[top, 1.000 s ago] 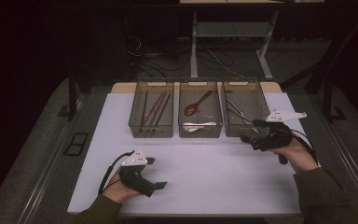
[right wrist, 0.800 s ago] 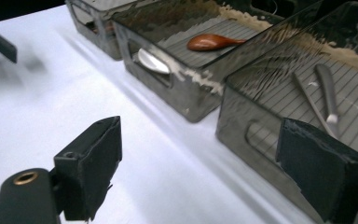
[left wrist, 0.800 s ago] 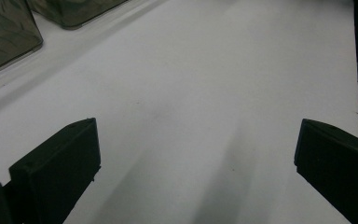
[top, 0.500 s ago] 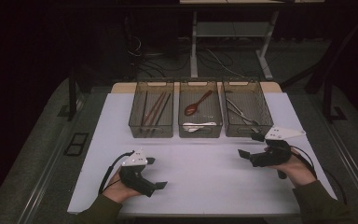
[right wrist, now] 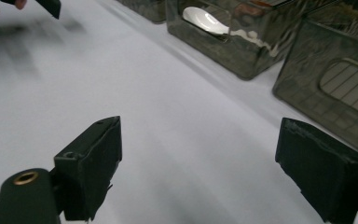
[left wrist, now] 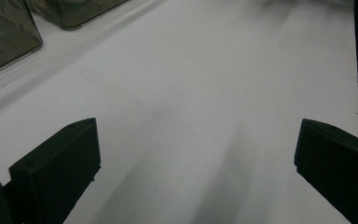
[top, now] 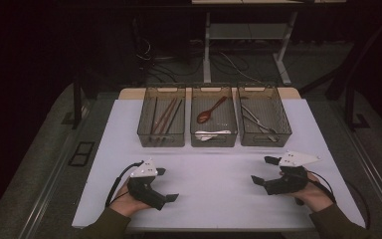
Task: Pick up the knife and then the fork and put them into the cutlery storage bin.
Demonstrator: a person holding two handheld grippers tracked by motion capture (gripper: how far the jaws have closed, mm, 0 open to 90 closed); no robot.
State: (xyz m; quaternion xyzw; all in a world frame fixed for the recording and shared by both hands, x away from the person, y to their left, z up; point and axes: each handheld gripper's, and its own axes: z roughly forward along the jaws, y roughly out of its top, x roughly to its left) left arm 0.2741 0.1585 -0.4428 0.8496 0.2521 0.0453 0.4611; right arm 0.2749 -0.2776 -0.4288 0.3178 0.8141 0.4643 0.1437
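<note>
Between bins [top: 214,117] and table [top: 214,199] front edge, both grippers [top: 166,184] [top: 266,169] rest wide open, empty.

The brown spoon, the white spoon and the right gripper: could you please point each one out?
brown spoon [top: 205,117]: high view, on its bowl.
white spoon [right wrist: 204,20]: right gripper view, on its bowl.
right gripper [top: 263,171]: high view, midway between its fingertips.

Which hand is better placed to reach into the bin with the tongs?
Right, probably. The right gripper sits just below the right-hand bin holding the tongs, jaws open and empty. The left gripper rests across the table, nearer the chopstick bin.
</note>
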